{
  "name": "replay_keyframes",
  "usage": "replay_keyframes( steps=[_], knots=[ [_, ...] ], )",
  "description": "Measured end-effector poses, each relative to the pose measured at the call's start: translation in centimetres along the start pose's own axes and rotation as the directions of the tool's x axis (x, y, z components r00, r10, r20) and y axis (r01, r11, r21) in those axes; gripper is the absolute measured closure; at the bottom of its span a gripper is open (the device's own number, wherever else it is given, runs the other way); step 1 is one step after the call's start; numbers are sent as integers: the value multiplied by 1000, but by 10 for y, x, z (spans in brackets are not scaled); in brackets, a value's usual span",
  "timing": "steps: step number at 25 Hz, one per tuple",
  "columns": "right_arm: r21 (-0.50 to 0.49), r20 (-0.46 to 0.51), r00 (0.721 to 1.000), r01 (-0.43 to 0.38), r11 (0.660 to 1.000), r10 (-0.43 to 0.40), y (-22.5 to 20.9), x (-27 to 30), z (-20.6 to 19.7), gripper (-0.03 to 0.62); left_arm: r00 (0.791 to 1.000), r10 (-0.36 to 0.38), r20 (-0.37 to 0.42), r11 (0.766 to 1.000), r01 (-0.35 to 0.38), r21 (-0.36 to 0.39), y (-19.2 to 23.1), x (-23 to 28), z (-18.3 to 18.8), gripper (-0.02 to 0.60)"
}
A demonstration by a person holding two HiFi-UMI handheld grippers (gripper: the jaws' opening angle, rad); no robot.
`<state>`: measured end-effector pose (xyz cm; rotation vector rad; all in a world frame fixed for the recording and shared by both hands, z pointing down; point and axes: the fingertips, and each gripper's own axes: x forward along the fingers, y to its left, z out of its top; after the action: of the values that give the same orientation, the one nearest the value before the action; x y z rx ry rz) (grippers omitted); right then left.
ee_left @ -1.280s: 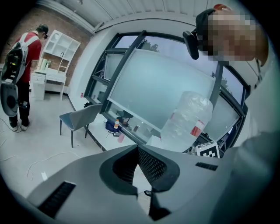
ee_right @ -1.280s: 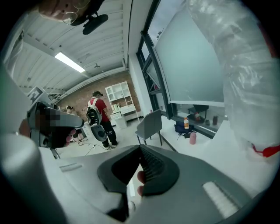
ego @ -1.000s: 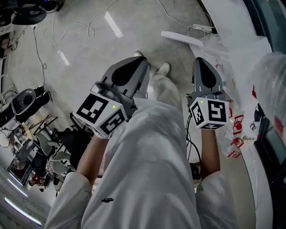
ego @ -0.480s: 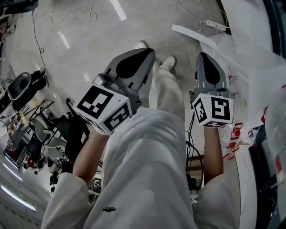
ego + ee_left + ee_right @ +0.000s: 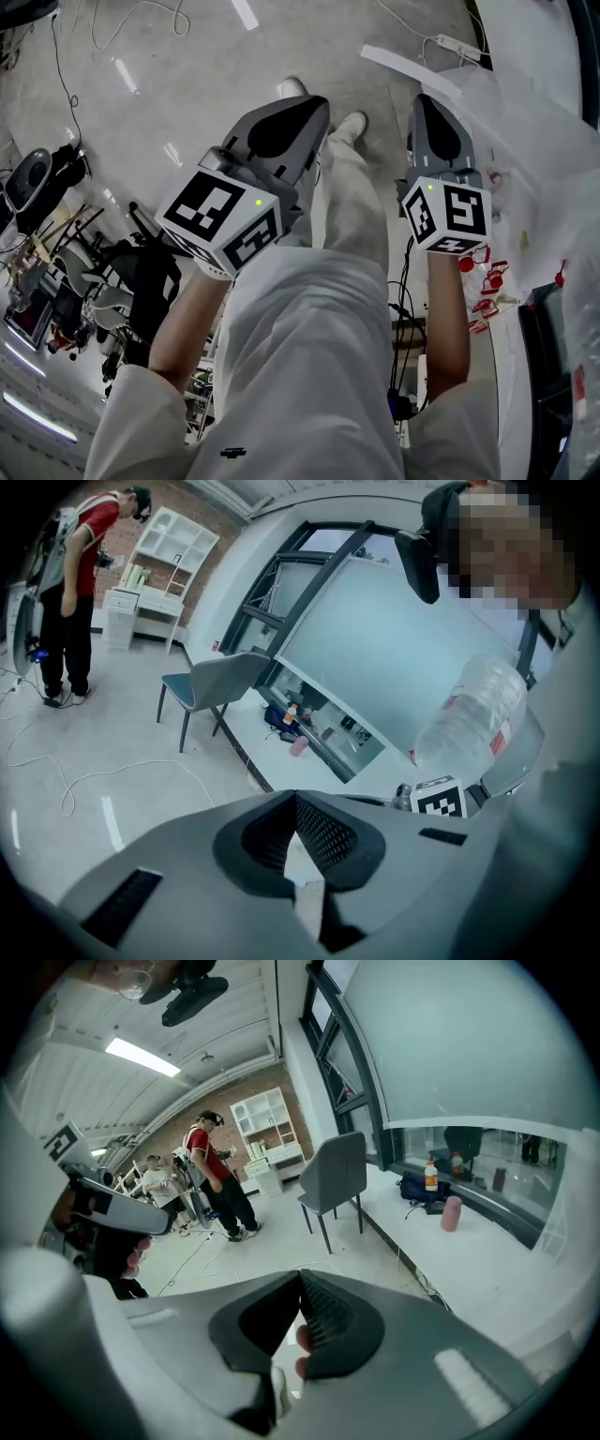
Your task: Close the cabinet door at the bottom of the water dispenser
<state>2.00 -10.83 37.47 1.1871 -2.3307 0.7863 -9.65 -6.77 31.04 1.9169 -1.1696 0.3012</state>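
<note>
From the head view I look down on white trouser legs and two white shoes [image 5: 352,122]. My left gripper [image 5: 319,101] is held out over the left thigh with its jaws together and nothing between them. My right gripper [image 5: 424,97] is beside the right leg, also shut and empty. Both point down and forward at the floor. The left gripper view shows its closed jaw tips [image 5: 296,797] and a large clear water bottle [image 5: 469,719] at the right. The right gripper view shows its tips [image 5: 300,1274] meeting. No cabinet door shows plainly in any view.
Cables [image 5: 141,19], a power strip [image 5: 450,45] and a white board [image 5: 412,70] lie on the grey floor. Dark clutter [image 5: 56,281] crowds the left, and red-and-white bits [image 5: 483,281] lie at the right. A grey chair [image 5: 333,1180] and standing people [image 5: 211,1180] are farther off.
Both grippers have sunk together toward the floor, still shut. The head view has shifted, and the translucent bottle at its right edge has slid out of sight.
</note>
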Motion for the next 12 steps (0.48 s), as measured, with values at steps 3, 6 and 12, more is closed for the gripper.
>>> replay_keyframes(
  steps=[3, 6, 12],
  knots=[
    [21, -16, 1000, 23, 1000, -23, -9, 11, -15, 583, 1000, -2, -9, 1000, 2, -4, 9, 11, -9, 580],
    [33, -32, 999, 29, 999, -28, -14, 23, -29, 579, 1000, -5, -20, 1000, 4, -11, 20, 20, -18, 580],
    [47, -55, 998, 27, 999, -25, -19, 48, -51, 557, 998, -19, -55, 1000, 19, -11, 38, 39, -40, 580]
  ],
)
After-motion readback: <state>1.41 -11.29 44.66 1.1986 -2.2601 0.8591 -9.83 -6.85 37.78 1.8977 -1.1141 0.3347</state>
